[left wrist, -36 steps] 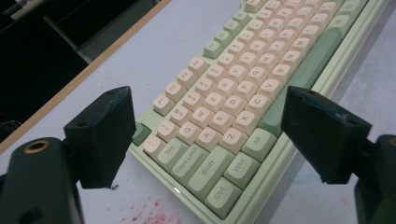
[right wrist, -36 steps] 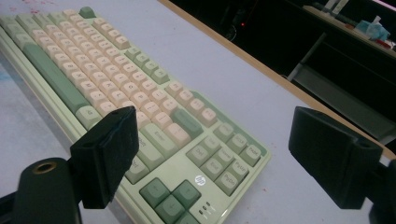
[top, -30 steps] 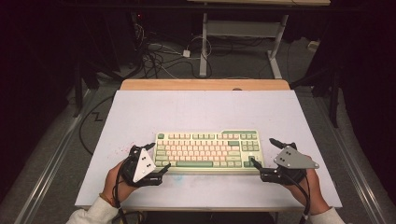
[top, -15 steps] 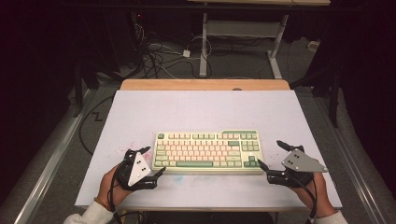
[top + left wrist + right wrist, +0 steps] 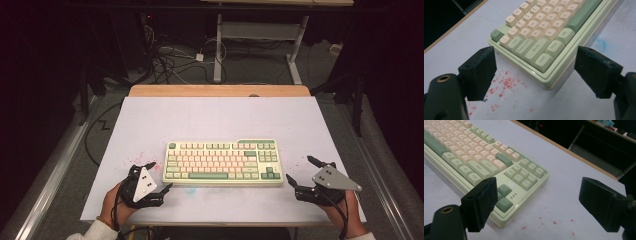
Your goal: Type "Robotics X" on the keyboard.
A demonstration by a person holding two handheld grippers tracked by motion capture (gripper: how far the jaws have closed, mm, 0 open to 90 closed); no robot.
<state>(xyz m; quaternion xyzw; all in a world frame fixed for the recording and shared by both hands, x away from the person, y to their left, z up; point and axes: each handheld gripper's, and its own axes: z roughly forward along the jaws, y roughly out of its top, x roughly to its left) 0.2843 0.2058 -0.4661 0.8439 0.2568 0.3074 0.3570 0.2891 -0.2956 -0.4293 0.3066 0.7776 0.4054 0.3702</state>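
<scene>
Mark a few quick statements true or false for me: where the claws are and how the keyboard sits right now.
1. Both claws are open. True: the left claw and right claw have their jaws spread.
2. The left claw grips the keyboard. False: it sits just off the keyboard's near-left corner, holding nothing.
3. The keyboard lies flat on the table, keys up. True.
4. The keyboard is all black. False: it is pale green with cream and green keys.
5. Red specks mark the table near the left claw. True.
</scene>
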